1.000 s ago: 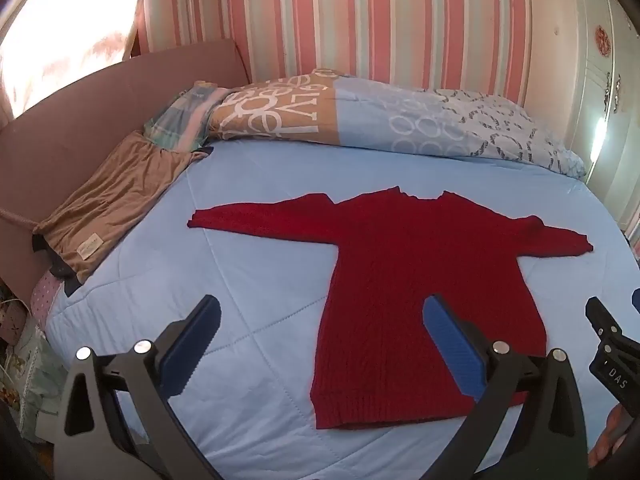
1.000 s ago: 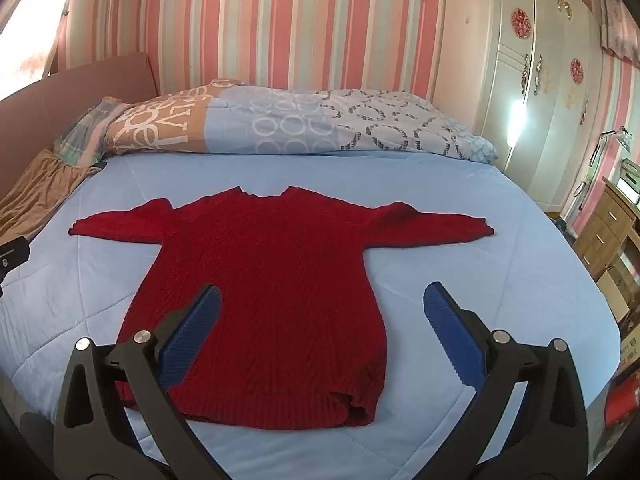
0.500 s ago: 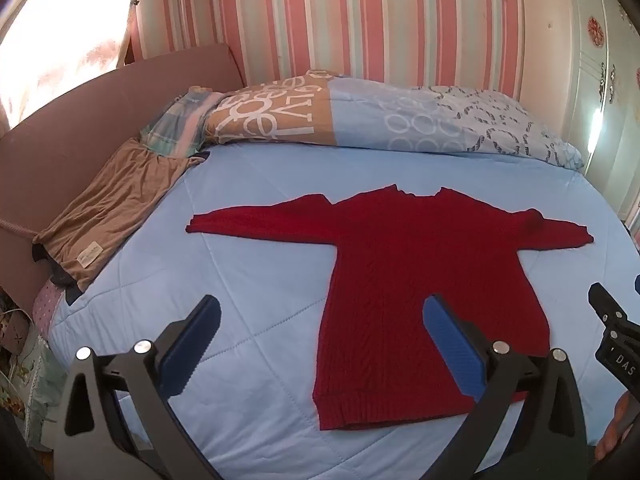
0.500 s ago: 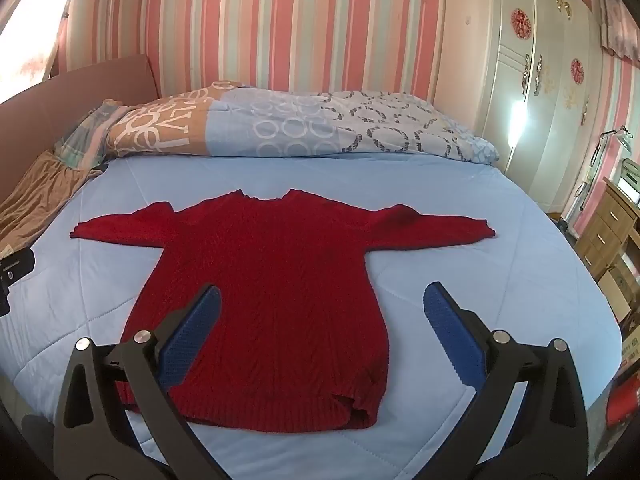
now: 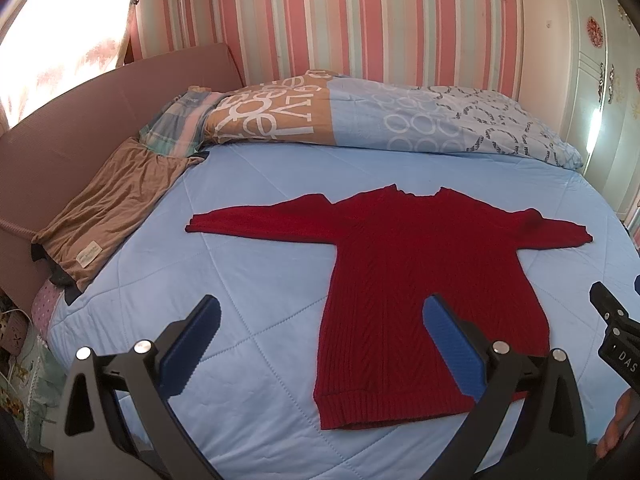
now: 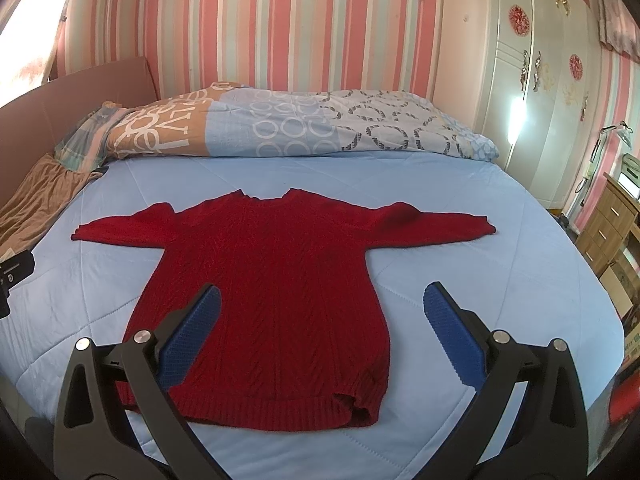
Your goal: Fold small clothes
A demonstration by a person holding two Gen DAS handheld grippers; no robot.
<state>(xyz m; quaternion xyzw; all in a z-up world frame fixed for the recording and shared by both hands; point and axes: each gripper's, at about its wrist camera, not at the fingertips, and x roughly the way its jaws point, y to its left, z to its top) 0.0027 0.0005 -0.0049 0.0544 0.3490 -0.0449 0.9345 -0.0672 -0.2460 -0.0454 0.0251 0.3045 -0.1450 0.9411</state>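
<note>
Blue quilted bedding [image 6: 460,208] carries everything. Nearest, the right gripper [image 6: 322,326] and left gripper [image 5: 320,336] hover with jaws spread wide, holding nothing. Just ahead lies the red sweater [image 6: 276,280], flat, sleeves outstretched. Pinching the quilt along with the hem would likely drag and rumple the loose knit.

Home bedroom: bed [image 6: 440,208], pillows [image 6: 280,128], wardrobe [image 6: 532,92], striped wallpaper [image 6: 300,32].
</note>
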